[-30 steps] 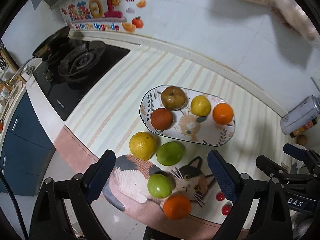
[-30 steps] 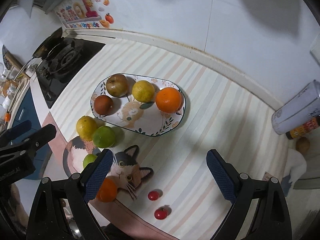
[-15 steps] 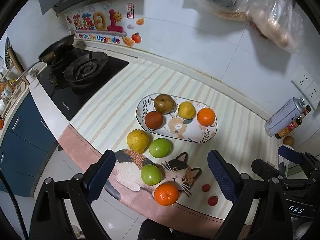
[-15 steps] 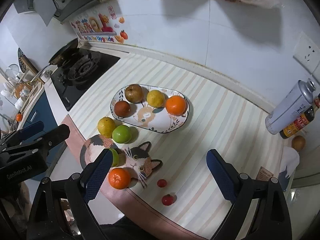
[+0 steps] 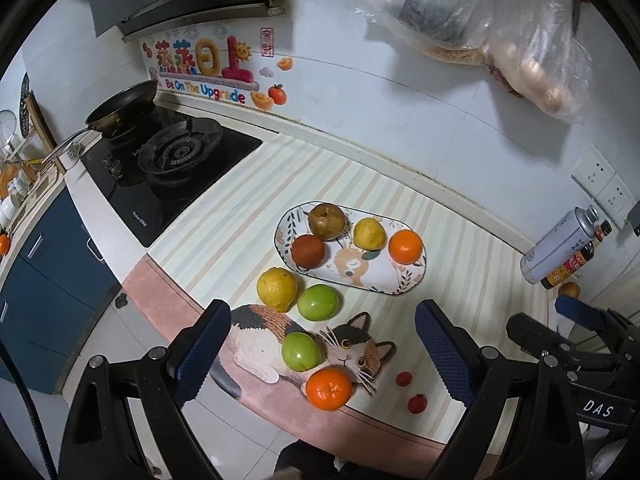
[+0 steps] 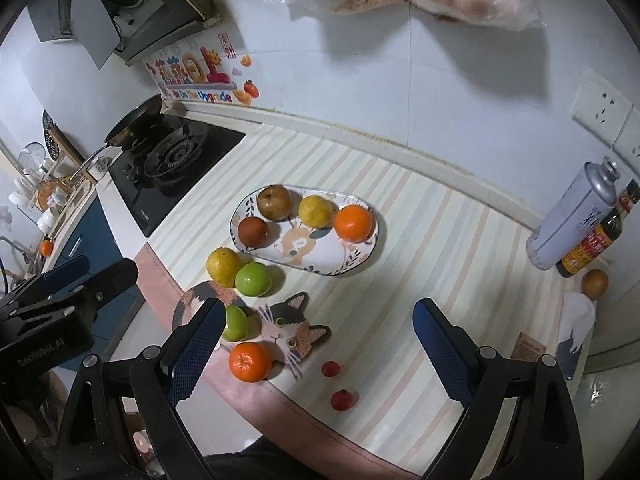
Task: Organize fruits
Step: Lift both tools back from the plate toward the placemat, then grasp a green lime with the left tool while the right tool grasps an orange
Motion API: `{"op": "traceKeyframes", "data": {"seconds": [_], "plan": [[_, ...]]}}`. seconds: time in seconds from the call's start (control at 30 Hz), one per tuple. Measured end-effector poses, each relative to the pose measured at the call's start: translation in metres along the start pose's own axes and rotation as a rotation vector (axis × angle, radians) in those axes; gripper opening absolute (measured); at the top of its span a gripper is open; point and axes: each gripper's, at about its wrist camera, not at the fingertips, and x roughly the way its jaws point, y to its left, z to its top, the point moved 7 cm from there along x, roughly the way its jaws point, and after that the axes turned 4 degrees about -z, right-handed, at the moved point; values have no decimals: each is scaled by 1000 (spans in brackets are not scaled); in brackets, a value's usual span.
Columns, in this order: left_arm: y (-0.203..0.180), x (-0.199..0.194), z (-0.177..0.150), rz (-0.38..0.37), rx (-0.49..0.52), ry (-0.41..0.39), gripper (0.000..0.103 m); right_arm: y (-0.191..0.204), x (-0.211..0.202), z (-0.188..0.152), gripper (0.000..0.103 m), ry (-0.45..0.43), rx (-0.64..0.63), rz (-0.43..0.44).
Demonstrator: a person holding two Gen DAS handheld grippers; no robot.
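An oval patterned plate (image 5: 404,278) (image 6: 360,256) on the striped counter holds a brown pear (image 5: 327,221), a dark red-brown fruit (image 5: 307,251), a yellow citrus (image 5: 369,233) and an orange (image 5: 405,245). In front of it lie a yellow citrus (image 5: 277,289), a green fruit (image 5: 318,302), a second green fruit (image 5: 301,351) and an orange (image 5: 328,388) (image 6: 250,361) on a cat-shaped mat (image 5: 256,340). Two small red fruits (image 5: 404,379) (image 5: 417,403) lie to the right. My left gripper (image 5: 320,356) and right gripper (image 6: 320,352) hover high above the counter's front, both open and empty.
A gas stove (image 5: 176,160) with a frying pan (image 5: 120,110) is at the left. A spray can (image 6: 572,216) and a sauce bottle (image 6: 596,236) stand at the right by the wall. Plastic bags (image 5: 500,36) hang on the tiled wall. Blue cabinets (image 5: 44,264) lie below the counter edge.
Both grippers have risen and drawn back from the counter, so the fruits look smaller and more of the wall shows. No fruit has moved. Jaws stayed open.
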Motion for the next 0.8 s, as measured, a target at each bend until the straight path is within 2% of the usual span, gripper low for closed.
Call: {"op": "traceKeyframes", "data": {"seconds": [0.03, 0.1, 0.2, 0.4, 0.47, 0.53, 0.57, 0.7, 0.8], "plan": [[3, 4, 0, 5, -6, 11, 95, 1, 7, -2, 97, 16, 6, 14], [12, 14, -1, 22, -23, 36, 103, 4, 25, -6, 97, 62, 12, 33], [32, 32, -8, 78, -43, 68, 103, 14, 66, -21, 97, 165, 27, 82], [86, 75, -43, 239, -64, 195, 102, 55, 162, -73, 97, 407, 18, 199], [105, 89, -59, 276, -82, 244, 102, 73, 195, -97, 96, 509, 30, 243], [118, 101, -74, 289, -100, 297, 102, 86, 217, -112, 96, 565, 34, 266], [124, 105, -80, 295, -109, 315, 102, 93, 228, -120, 94, 590, 32, 271], [137, 118, -100, 292, -140, 372, 102, 109, 251, -137, 68, 633, -2, 268], [135, 128, -103, 254, -152, 394, 102, 108, 252, -139, 67, 625, -38, 233]]}}
